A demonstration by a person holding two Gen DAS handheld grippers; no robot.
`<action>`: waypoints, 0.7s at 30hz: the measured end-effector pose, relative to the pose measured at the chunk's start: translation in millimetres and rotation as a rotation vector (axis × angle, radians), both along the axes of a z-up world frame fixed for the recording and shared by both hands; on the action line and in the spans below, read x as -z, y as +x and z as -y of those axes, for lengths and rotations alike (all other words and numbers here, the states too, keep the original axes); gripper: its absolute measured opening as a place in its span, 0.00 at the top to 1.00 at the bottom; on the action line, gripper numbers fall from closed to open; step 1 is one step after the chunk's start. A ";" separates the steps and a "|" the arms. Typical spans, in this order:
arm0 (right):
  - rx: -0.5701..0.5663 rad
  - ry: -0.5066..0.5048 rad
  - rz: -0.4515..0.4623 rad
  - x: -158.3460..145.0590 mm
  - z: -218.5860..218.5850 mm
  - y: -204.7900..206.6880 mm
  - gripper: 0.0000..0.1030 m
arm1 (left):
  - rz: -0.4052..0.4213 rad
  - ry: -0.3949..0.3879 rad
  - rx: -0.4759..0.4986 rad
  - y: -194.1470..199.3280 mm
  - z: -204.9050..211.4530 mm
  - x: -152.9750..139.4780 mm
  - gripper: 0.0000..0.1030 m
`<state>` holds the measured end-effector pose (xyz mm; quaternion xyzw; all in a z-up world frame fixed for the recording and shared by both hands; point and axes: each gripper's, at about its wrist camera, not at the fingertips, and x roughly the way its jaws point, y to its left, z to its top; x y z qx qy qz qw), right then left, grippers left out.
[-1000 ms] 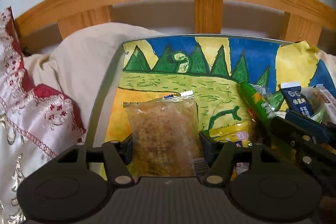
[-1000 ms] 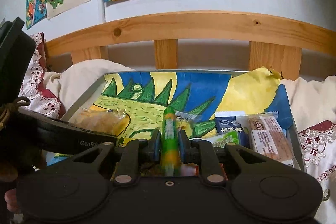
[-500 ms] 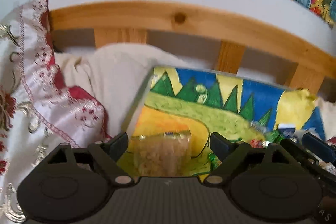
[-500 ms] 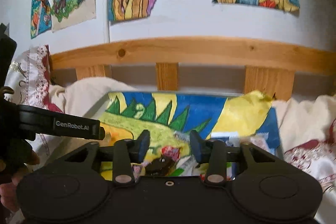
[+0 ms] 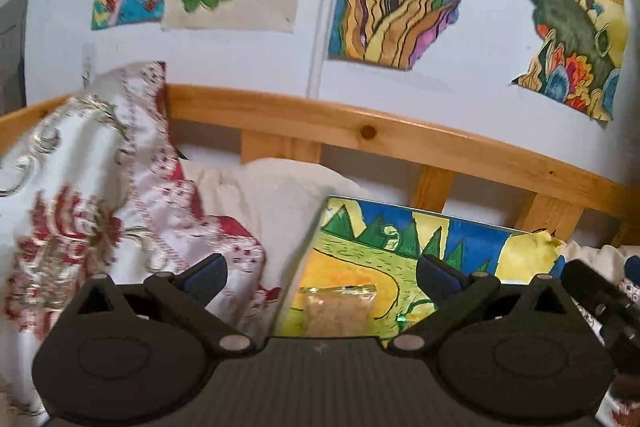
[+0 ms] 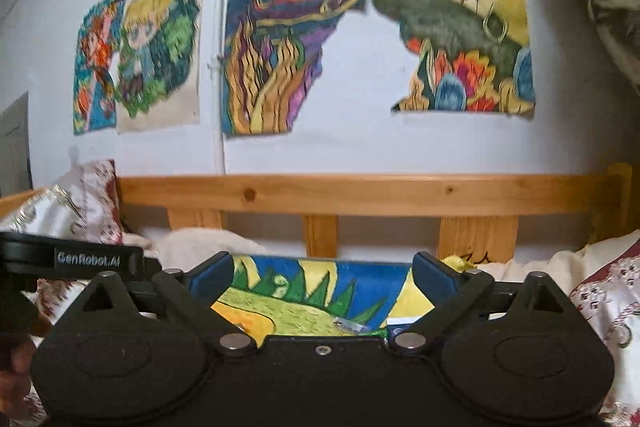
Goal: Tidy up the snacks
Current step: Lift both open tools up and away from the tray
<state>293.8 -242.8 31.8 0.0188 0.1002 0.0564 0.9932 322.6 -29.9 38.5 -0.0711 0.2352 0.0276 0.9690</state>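
Observation:
A clear packet of brown crumbly snack [image 5: 338, 311] lies on a tray lined with a painted sheet [image 5: 472, 243], just beyond my left gripper [image 5: 322, 275]. The left gripper is open and empty, raised above and behind the packet. My right gripper [image 6: 322, 275] is open and empty, above the same painted tray [image 6: 360, 277]. A small silver wrapper [image 6: 352, 325] lies on the sheet below it. The other snacks are hidden under the gripper bodies. The right gripper's arm shows at the right edge of the left wrist view [image 5: 600, 299].
The tray rests on a bed with a cream pillow [image 5: 272, 195] and a red-and-white embroidered cover [image 5: 100, 211]. A wooden headboard rail [image 6: 360, 193] runs behind it. Paintings hang on the white wall [image 6: 280, 47]. The left gripper's arm [image 6: 72, 257] is at the left.
Both grippers have let go of their snacks, opened wide, and lifted back and up. The brown packet lies on the tray; the green stick is out of view.

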 end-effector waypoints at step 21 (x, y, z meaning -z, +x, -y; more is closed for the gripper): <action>0.003 0.042 -0.006 -10.7 -24.2 -131.5 0.01 | 0.064 0.055 0.037 -145.7 -49.2 -3.4 0.00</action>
